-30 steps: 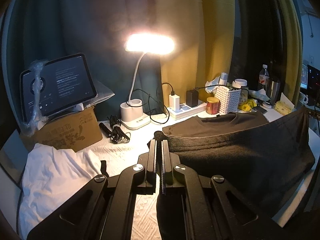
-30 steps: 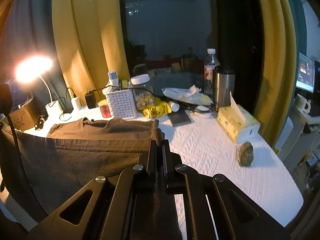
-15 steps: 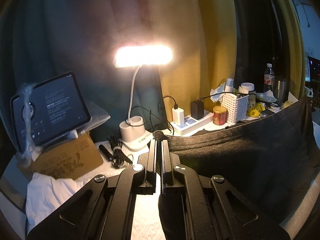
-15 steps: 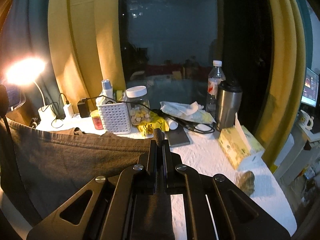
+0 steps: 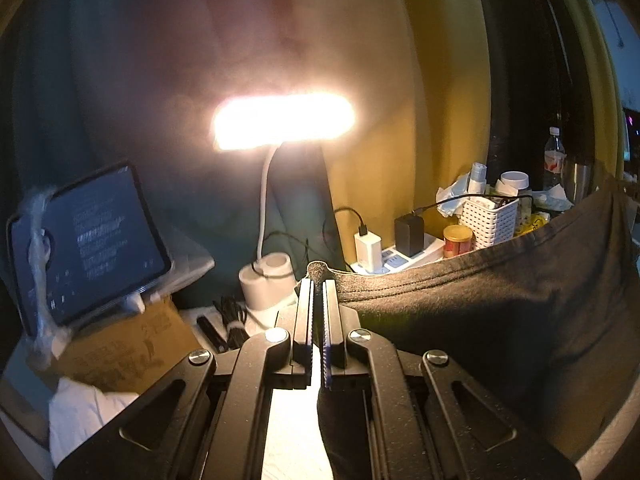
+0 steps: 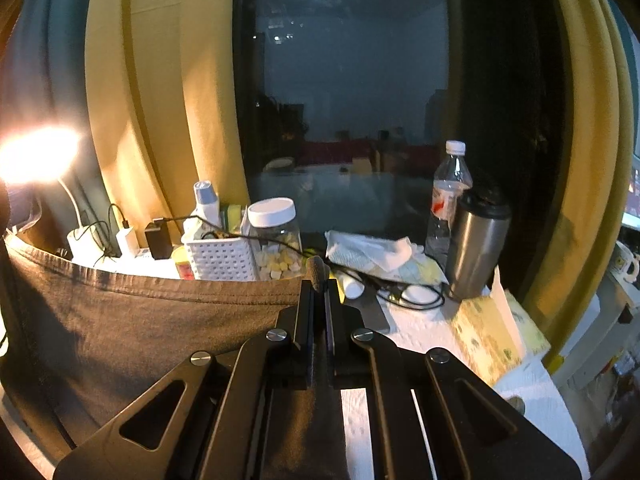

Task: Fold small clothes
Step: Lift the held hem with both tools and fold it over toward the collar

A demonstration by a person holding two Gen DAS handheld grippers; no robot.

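Since the earlier frames, both hands had carried the dark shirt (image 5: 480, 312) farther across the white table (image 6: 532, 404), hanging taut between them. Left gripper (image 5: 318, 280) and right gripper (image 6: 319, 280) each pinched a hem corner. Drag might topple the far white basket (image 6: 222, 258).

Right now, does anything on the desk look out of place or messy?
Yes. A crumpled white tissue lies loose among cables beside the steel tumbler, and a white cloth sits bunched by the cardboard box. Nothing looks spilled or broken.
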